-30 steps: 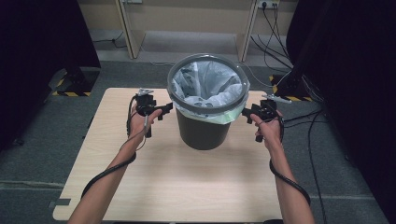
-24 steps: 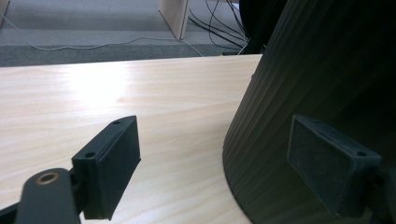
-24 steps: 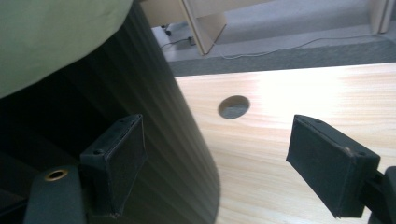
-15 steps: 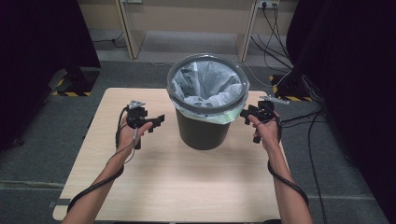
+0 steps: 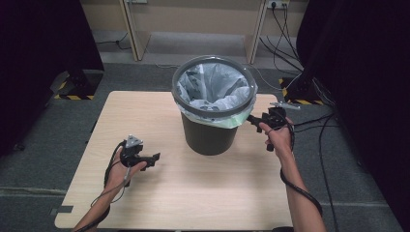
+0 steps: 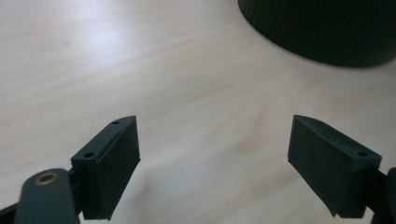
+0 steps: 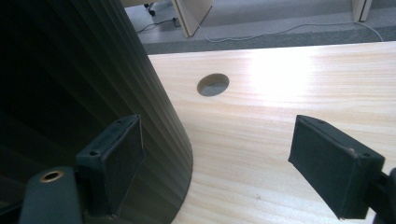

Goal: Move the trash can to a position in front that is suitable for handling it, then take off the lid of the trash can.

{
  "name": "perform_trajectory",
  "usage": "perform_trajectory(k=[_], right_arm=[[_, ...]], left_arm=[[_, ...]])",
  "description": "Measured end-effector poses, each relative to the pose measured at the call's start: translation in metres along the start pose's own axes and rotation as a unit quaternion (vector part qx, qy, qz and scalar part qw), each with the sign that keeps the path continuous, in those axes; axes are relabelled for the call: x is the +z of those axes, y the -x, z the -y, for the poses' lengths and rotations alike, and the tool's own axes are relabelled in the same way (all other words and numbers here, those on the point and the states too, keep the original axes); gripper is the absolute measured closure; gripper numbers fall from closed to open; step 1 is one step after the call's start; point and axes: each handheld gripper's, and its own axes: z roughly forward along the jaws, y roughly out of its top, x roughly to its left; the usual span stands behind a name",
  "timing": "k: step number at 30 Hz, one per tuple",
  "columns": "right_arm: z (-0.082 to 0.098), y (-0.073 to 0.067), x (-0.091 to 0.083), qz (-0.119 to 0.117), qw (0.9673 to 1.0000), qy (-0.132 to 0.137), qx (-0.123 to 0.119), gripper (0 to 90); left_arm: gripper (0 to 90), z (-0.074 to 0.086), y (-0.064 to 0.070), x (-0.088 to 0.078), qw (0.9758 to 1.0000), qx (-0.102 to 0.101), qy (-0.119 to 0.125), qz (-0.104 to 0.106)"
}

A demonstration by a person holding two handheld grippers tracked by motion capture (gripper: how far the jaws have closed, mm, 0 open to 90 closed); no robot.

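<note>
A dark ribbed bin (image 5: 211,128) stands on the pale wooden table (image 5: 193,198), toward the far edge and about midway between the left and right edges. A pale green liner (image 5: 217,92) is folded over its grey rim.

The left tool (image 5: 153,159) hangs low over the table near the left edge, well apart from the bin; in the left gripper view its jaws stand wide with bare wood between them — nothing held.

The right tool (image 5: 252,119) sits just beside the bin's right side, below the rim. Its jaws have just been opening and stand wide; one pad (image 7: 122,156) lies close against the ribbed wall — touching or not, I cannot tell. A round hole (image 7: 213,84) pierces the table beyond.
</note>
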Motion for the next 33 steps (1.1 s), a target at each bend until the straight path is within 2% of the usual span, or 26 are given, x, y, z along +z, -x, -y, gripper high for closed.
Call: perform_trajectory(k=[3, 6, 14, 18, 22, 24, 30, 33], right_arm=[[0.000, 0.000, -0.003, -0.005, 1.0000, 0.002, 0.007, 16.5], [-0.003, -0.001, -0.008, -0.012, 0.9998, 0.009, 0.010, 16.1], [-0.017, -0.008, -0.020, -0.020, 0.9996, 0.021, 0.000, 15.7], [-0.022, -0.009, -0.025, -0.021, 0.9996, 0.017, -0.003, 15.5], [-0.028, -0.009, -0.029, -0.018, 0.9996, 0.019, -0.008, 15.5], [-0.032, -0.010, -0.032, -0.015, 0.9997, 0.020, -0.007, 15.5], [-0.048, -0.012, -0.042, -0.011, 0.9993, 0.035, -0.001, 16.0], [-0.059, -0.012, -0.048, 0.006, 0.9992, 0.039, -0.006, 16.5]], left_arm=[[16.3, 0.013, 0.003, -0.007, 1.0000, -0.002, -0.005, 0.007], [16.3, 0.023, 0.008, -0.012, 0.9997, 0.016, -0.018, 0.008], [16.2, 0.041, 0.011, -0.020, 0.9991, 0.029, -0.031, 0.006], [15.8, 0.043, 0.011, -0.024, 0.9991, 0.031, -0.028, 0.003], [14.8, 0.048, 0.010, -0.024, 0.9984, 0.049, -0.026, -0.008], [14.5, 0.049, 0.011, -0.024, 0.9983, 0.051, -0.027, -0.009], [11.6, 0.049, 0.011, -0.023, 0.9984, 0.047, -0.028, -0.013], [11.3, 0.049, 0.011, -0.023, 0.9984, 0.047, -0.028, -0.014]])
